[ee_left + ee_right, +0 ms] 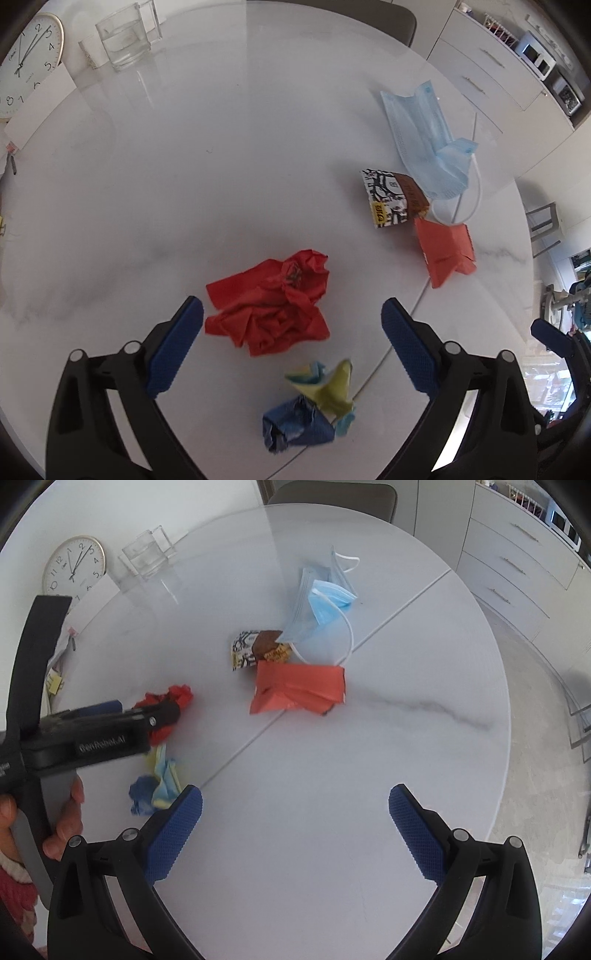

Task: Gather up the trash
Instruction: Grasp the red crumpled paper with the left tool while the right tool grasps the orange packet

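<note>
Hovering over the red crumpled paper (271, 306): left gripper (291, 321) jaws wide apart, nothing held; the paper sits between the pads, slightly toward the left one. Blue-yellow wad (310, 406) just beside it at 6 o'clock. Right gripper (295, 812) jaws also apart, empty, over bare table (369, 757). Orange folded paper (299, 690), snack wrapper (258, 650) and face mask (317, 605) cluster at 12 o'clock in its view. Risks: loose paper springs out when the jaws close; the mask loop (476, 195) snags neighbours; light scraps skid on the glossy top.
</note>
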{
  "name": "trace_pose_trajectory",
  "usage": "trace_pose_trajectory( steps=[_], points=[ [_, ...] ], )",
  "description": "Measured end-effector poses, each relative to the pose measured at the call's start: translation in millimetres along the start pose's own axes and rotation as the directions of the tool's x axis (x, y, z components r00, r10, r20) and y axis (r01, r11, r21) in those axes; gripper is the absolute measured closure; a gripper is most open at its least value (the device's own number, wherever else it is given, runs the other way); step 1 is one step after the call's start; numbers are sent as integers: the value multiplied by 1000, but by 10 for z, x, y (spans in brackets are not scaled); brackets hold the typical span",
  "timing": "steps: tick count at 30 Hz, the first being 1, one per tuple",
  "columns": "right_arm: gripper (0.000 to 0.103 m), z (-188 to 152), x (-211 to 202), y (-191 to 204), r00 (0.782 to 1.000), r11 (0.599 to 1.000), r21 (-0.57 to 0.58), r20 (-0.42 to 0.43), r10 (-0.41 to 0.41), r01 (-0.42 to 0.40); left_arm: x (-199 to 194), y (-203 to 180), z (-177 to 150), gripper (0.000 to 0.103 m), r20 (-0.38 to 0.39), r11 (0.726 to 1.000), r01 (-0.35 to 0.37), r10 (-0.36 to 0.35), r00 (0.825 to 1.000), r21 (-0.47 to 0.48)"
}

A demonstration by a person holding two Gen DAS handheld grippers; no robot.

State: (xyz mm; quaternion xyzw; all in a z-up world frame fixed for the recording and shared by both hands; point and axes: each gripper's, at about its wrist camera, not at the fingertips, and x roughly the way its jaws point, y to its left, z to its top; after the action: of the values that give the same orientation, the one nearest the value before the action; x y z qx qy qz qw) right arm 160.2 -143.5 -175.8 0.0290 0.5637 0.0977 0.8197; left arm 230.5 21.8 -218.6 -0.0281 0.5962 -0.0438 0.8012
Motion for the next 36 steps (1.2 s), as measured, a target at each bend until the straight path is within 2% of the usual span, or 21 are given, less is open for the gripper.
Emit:
trace_pose_trajectory(
  steps=[3, 5, 7, 9, 12, 15, 16, 19, 21, 23, 26, 28, 30, 32, 36],
  points=[
    [3, 116, 106, -13, 1000, 1000, 11, -1, 1, -1, 67, -14, 37, 23, -9, 1000, -11, 11, 1000, -2],
    [3, 177, 163, -26, 1000, 1000, 14, -7, 2, -2, 126, -4, 54, 37, -22, 1000, -17, 17, 1000, -1],
    [3, 220, 198, -39, 1000, 1000, 5, -7, 6, -6, 167, -1, 65, 45, -32, 1000, -17, 16, 999, -1],
    [3, 255, 213, -48, 1000, 999, -25, -7, 20, -20, 183, 18, 73, 47, -28, 1000, -8, 8, 1000, -6],
    [3, 326, 216, -37, 998, 988, -145, -10, 55, -56, 175, 31, 91, 54, -23, 1000, 6, -6, 1000, -2],
    [3, 403, 177, -43, 996, 947, -307, -10, 92, -91, 173, 34, 109, 56, -17, 1000, 5, -5, 1000, 6],
    [3, 444, 168, -40, 994, 921, -374, -17, 110, -108, 171, 36, 115, 57, -17, 1000, 8, -8, 1000, 9],
    [12, 524, 159, 26, 989, 838, -526, -70, 131, -148, 159, 40, 131, 58, -19, 1000, 21, -21, 1000, 10],
    [19, 548, 172, 96, 988, 775, -613, -103, 112, -152, 146, 53, 137, 58, -17, 1000, 28, -28, 999, 9],
    [23, 573, 218, 200, 986, 695, -701, -145, 81, -160, 133, 81, 138, 58, -18, 999, 38, -38, 999, 2],
    [32, 583, 284, 314, 980, 594, -783, -195, 44, -183, 110, 130, 144, 58, -14, 998, 53, -53, 998, -16],
    [33, 610, 331, 399, 977, 533, -824, -213, 25, -193, 114, 138, 154, 58, -11, 998, 59, -60, 998, -25],
    [36, 653, 396, 457, 973, 492, -846, -232, 8, -206, 116, 164, 155, 58, -11, 998, 60, -61, 998, -30],
    [38, 689, 464, 479, 969, 468, -858, -246, -8, -214, 125, 210, 147, 59, -15, 997, 63, -64, 998, -35],
    [41, 726, 584, 488, 961, 450, -862, -276, -26, -235, 106, 294, 123, 59, -20, 997, 63, -64, 998, -54]
  ],
)
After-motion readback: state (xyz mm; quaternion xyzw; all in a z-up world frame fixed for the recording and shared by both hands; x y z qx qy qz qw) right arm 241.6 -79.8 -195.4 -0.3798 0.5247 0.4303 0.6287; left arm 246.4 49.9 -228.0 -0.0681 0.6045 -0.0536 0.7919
